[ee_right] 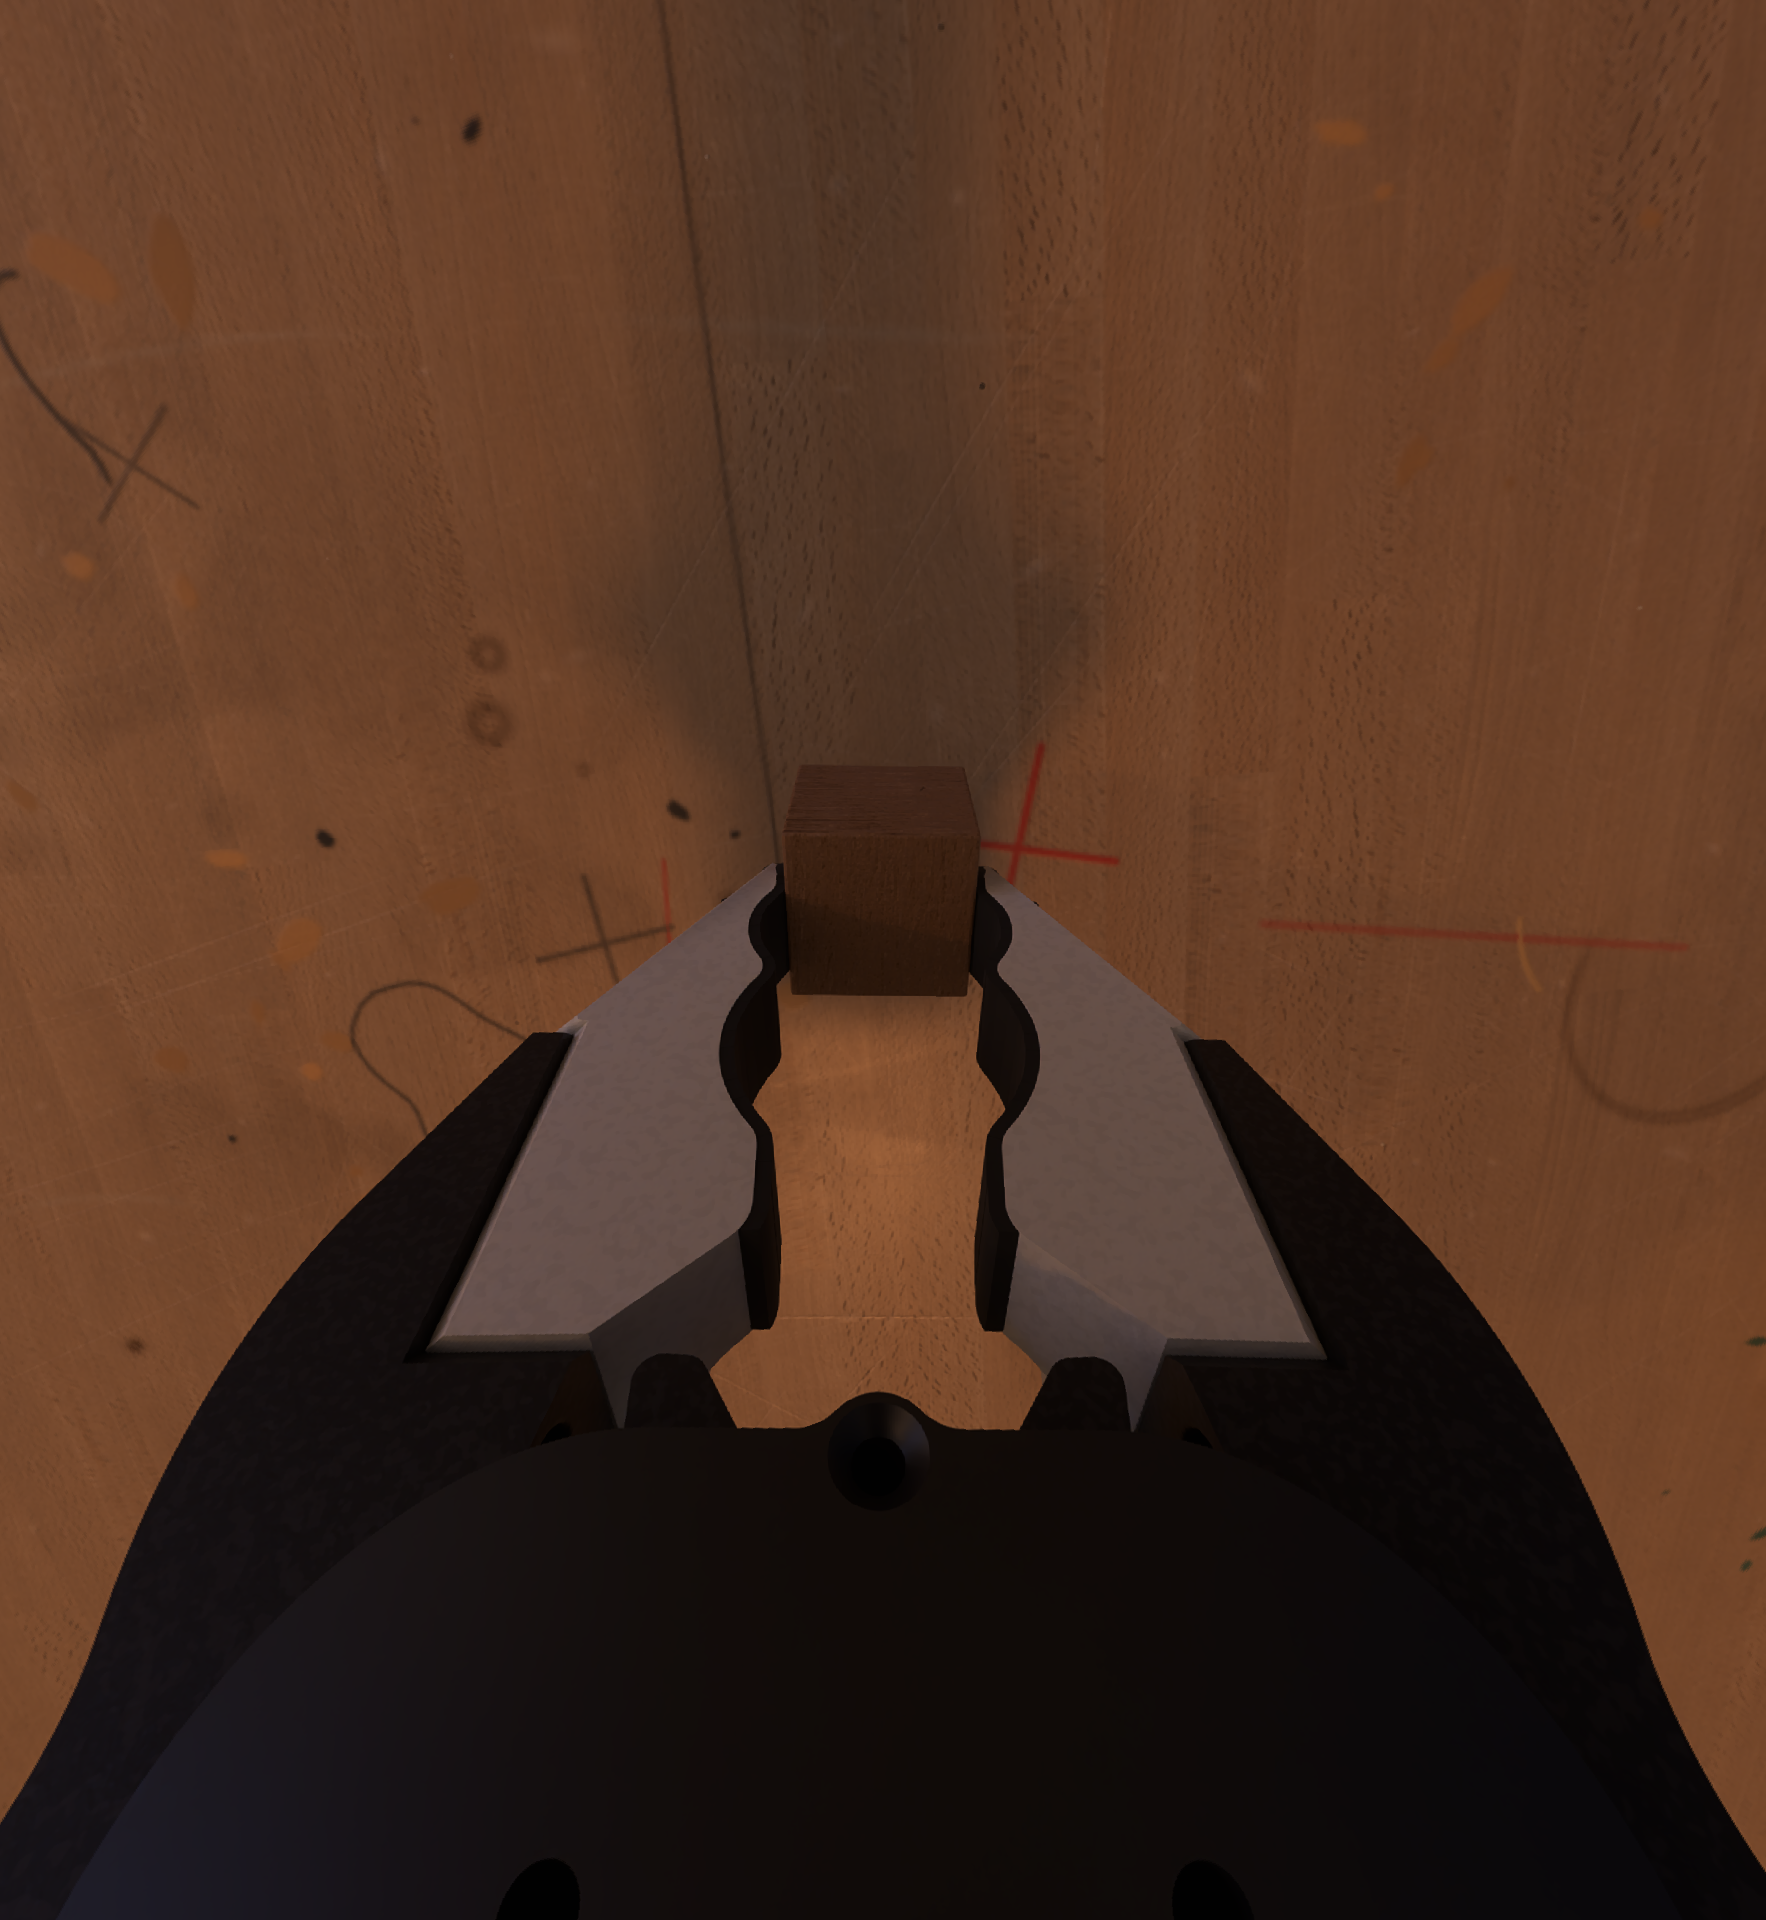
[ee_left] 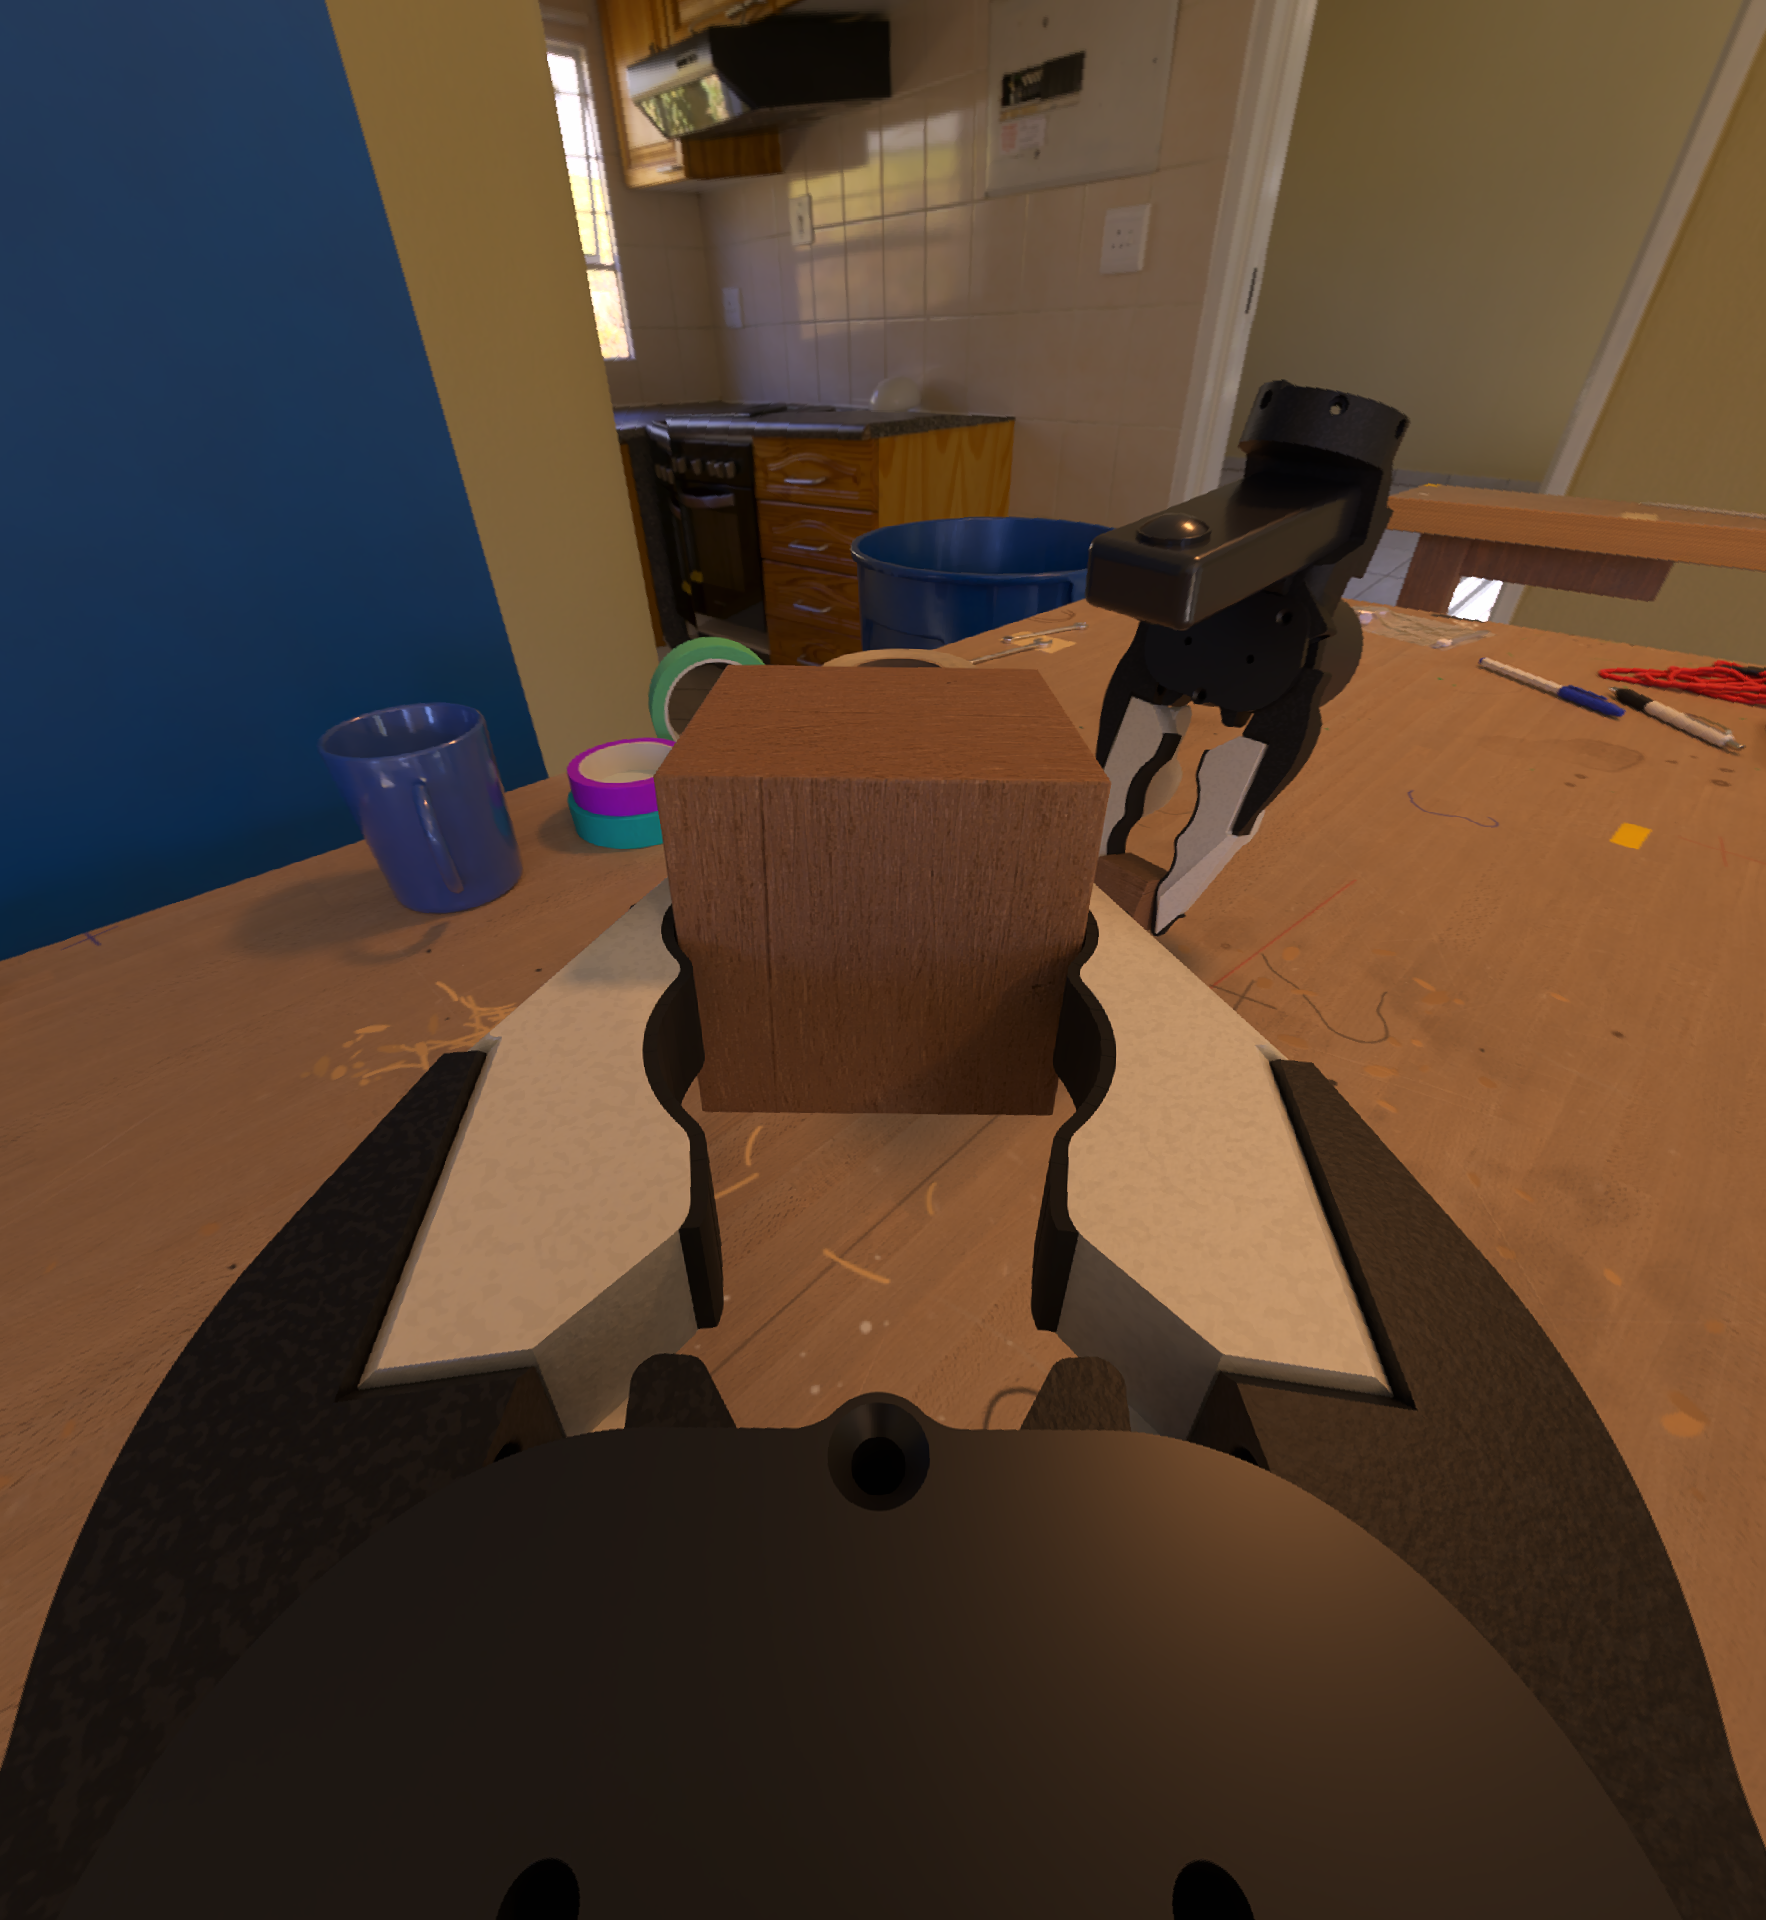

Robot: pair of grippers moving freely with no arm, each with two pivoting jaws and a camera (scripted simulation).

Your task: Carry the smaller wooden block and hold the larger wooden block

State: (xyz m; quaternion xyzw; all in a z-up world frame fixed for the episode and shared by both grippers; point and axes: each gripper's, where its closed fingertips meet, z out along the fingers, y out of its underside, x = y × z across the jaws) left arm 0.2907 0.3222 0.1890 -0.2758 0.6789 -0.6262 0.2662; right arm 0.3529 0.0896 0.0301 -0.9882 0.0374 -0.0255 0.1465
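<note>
The larger wooden block point(ee_left: 879, 894) stands on the wooden table point(ee_left: 1481, 1091). My left gripper point(ee_left: 881, 935) is shut on it, one finger against each side. My right gripper shows beyond it in the left wrist view point(ee_left: 1170, 842), pointing down, with a corner of the smaller block point(ee_left: 1123, 883) at its tips. In the right wrist view, the right gripper point(ee_right: 881, 894) is shut on the smaller wooden block point(ee_right: 879, 883) at its fingertips, over the marked tabletop point(ee_right: 1274, 520). I cannot tell whether the small block touches the table.
A blue mug point(ee_left: 427, 805) stands left of the large block. Purple and teal tape rolls point(ee_left: 614, 790) and a green roll point(ee_left: 697, 675) lie behind it. A blue bin point(ee_left: 972, 577) is past the table. Markers point(ee_left: 1554, 686) and red cord point(ee_left: 1720, 686) lie far right.
</note>
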